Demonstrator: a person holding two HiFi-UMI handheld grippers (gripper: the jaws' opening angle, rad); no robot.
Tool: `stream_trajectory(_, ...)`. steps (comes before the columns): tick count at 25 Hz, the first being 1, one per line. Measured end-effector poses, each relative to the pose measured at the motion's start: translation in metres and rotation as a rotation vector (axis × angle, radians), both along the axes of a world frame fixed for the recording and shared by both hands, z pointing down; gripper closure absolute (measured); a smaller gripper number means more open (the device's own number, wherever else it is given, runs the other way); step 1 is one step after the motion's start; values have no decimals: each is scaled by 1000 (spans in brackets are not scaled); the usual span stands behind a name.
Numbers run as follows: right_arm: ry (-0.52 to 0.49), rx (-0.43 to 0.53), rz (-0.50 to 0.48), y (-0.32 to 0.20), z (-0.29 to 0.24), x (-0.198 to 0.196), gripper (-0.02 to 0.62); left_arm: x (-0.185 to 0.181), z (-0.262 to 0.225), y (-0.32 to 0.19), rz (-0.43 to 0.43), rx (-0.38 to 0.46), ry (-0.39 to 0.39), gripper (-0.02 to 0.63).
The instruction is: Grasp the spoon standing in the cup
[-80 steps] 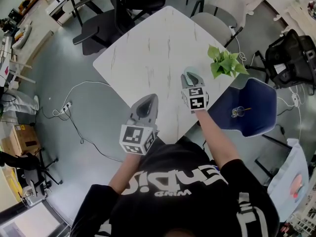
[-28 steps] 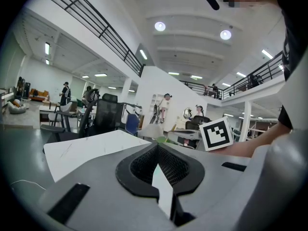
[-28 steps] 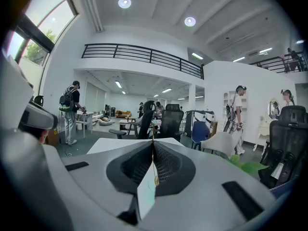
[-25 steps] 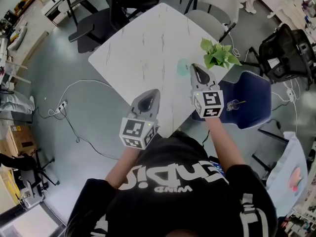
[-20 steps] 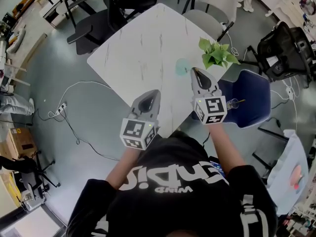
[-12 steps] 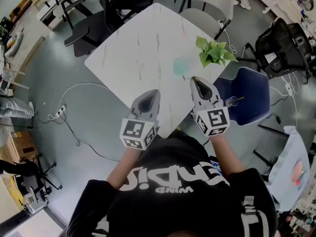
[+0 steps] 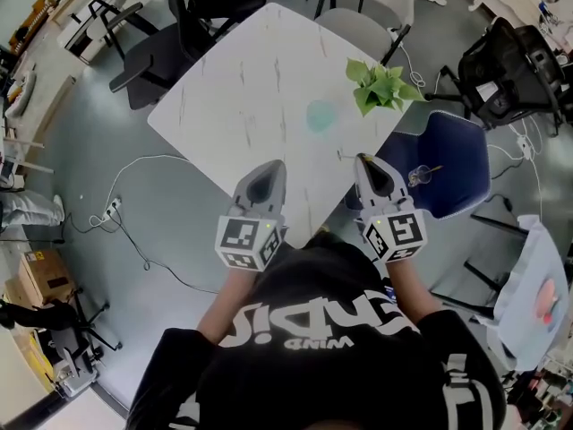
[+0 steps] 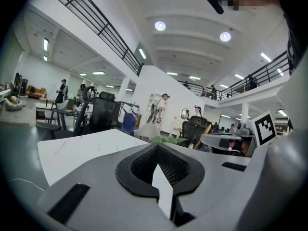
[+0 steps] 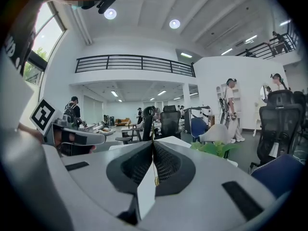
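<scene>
Low in the frame, the left hand-held gripper and the right hand-held gripper both sit pinched together and empty at the desk's near edge. Centre right, the spoon stands ungrasped in its cup on the blue chair, so the grasp is still to do. Since earlier, the right one has drawn back off the desk toward that chair.

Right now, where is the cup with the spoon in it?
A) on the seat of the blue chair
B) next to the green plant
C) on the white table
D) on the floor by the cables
A: in the head view the cup, with the spoon sticking out of it, stands on the seat of the blue chair, just off the edge of the white table.
</scene>
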State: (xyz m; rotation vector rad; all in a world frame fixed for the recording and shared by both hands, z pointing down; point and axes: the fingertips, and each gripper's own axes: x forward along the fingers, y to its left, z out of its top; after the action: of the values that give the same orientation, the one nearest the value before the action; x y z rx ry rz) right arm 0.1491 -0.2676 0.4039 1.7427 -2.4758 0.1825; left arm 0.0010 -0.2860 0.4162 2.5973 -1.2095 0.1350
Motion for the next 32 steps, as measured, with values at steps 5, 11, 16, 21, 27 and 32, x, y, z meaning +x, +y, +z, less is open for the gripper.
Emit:
stream_trajectory(5,-8,-22,0,7,12,1,580,0,0,-1,-3,2,-2,592)
stream_trajectory(11,-30,-42,-4,9,24,-1,580,-1,0,-1,-11,3,-4,592)
stream_trajectory(16,-42,-45,-3,8,27,-4,580,-2,0,1,-12,6,-5,592)
stream_trajectory(21,-46,-50,-4,7,30,-4,581,-1,1,1,-14,1,-8,592)
stream_trajectory(27,-43,-52,-2,6,32,-4,580,-2,2,1,-13,-1,-8,592)
stream_trajectory(32,-38,-53,-8,5,32,-6,580,-1,2,0,-9,-2,-7,592)
